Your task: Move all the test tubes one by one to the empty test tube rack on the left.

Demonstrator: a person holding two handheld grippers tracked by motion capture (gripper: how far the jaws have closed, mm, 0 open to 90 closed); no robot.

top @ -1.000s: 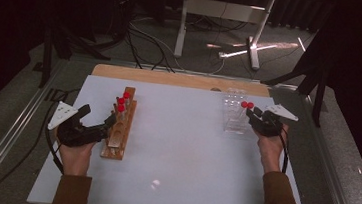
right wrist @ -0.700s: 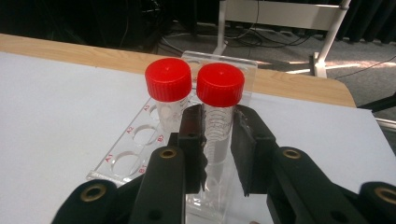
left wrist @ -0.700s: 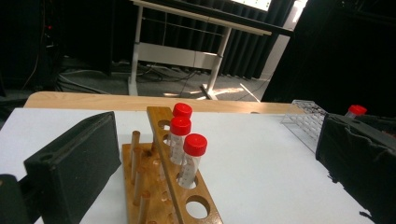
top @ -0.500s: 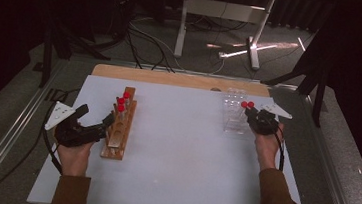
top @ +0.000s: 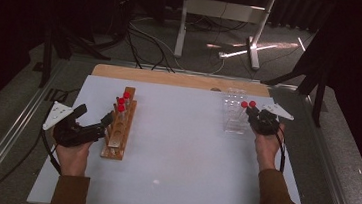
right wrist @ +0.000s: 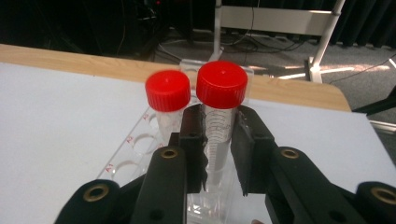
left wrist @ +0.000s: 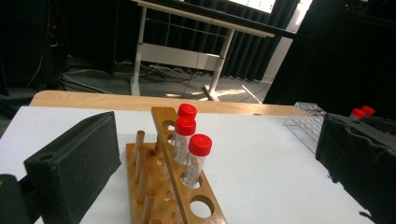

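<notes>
Held tube: the clear plastic red-capped test tube is standing in the clear acrylic rack at the table's right.
Right gripper: jaws have just been closing, now pinching the tube below its cap.
Left gripper: gaping, holding nothing, sitting beside the wooden rack.
Handling: likely light, stiff, slick; gripping just under the cap looks safest.

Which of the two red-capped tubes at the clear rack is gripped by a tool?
The right-hand tube, clamped between the right tool; its neighbour stands free.
</notes>
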